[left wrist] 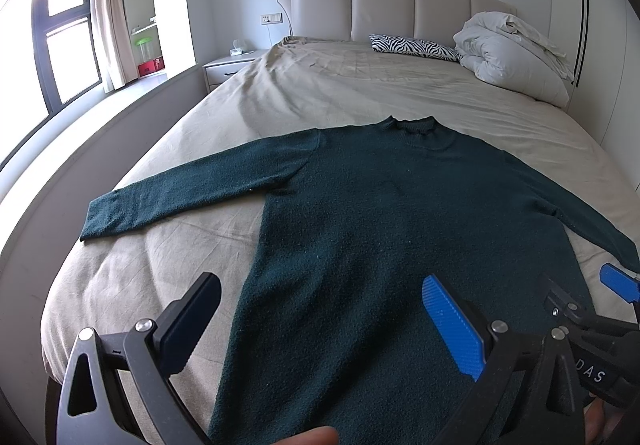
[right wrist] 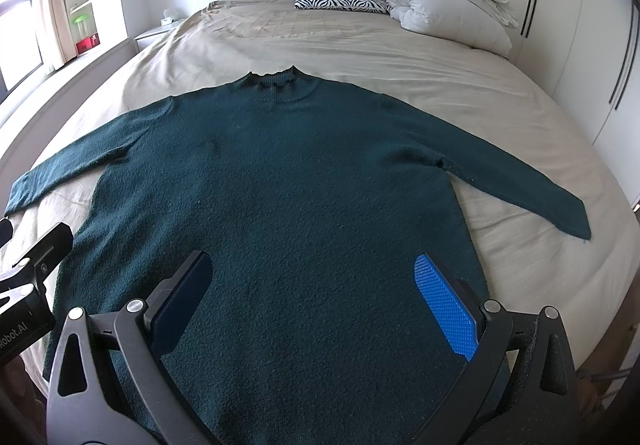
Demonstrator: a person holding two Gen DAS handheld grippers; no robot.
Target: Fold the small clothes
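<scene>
Bedroom w/ a big bed (left wrist: pixel 168 257) under a beige sheet, padded headboard (left wrist: pixel 384 1) at the far end, window and curtain (left wrist: pixel 106 5) off to the left. Up by the headboard we see a zebra-print pillow (left wrist: pixel 412 47) and, just beside it on the right, a bundled white duvet (left wrist: pixel 516 53). Our sweater (right wrist: pixel 280 185), dark green knit, lies flat on the sheet w/ collar toward the headboard, both sleeves spread out to the sides and angled back toward us, hem nearest us. We hold the left gripper (left wrist: pixel 320 325) over the hem's left part, jaws spread wide, nothing between them; its black finger sits over the bare sheet, blue pad over the knit. Right gripper (right wrist: pixel 324 301) is likewise wide apart and empty, both fingers over the lower body of the sweater. Whether either one touches the fabric we can't tell. Each gripper shows at the edge of the other's view, so they're close side by side.
</scene>
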